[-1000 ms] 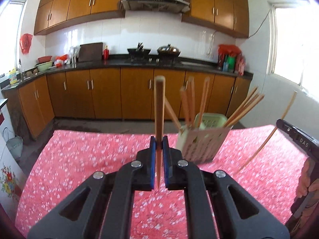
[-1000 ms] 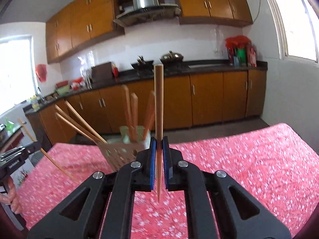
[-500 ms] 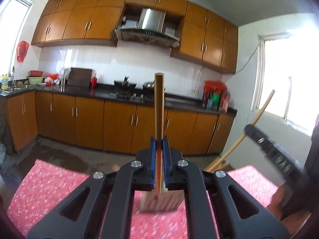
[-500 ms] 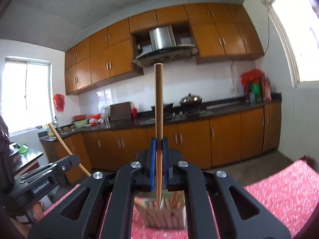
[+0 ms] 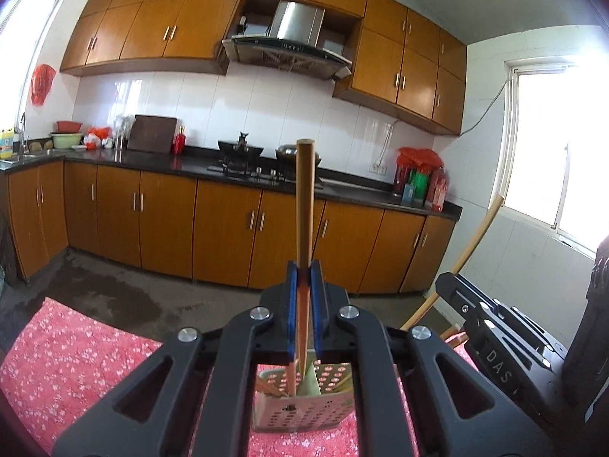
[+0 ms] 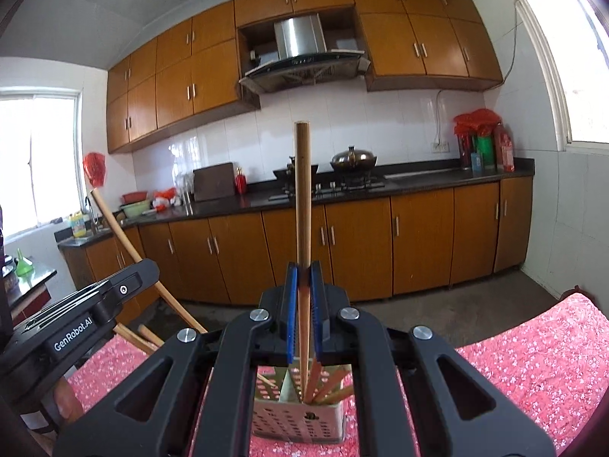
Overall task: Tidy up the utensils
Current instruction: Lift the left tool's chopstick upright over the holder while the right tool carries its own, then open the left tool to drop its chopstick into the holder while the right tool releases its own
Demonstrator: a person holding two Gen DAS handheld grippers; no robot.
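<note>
**Two chopsticks poised over the holder**

The left gripper (image 5: 304, 304) has its blue pads closed tight on a chopstick (image 5: 304, 198), held upright. The right gripper (image 6: 303, 304) grips a second chopstick (image 6: 303, 198) the same way. Each tip hangs just above the perforated utensil holder (image 6: 300, 419) standing on the pink floral tablecloth (image 6: 533, 358).

Only the right view shows the left tool's "GenRobot.AI" label and several chopsticks leaning inside the holder; only the left view shows the right tool's "DAS" lettering.

Half a second ago both cameras were aimed higher, with less of the holder showing; now it sits fuller between the gripper linkages, closer beneath the tips.

The grippers' black frames hide the holder's sides. Whether either tip has entered the holder cannot be told.
</note>
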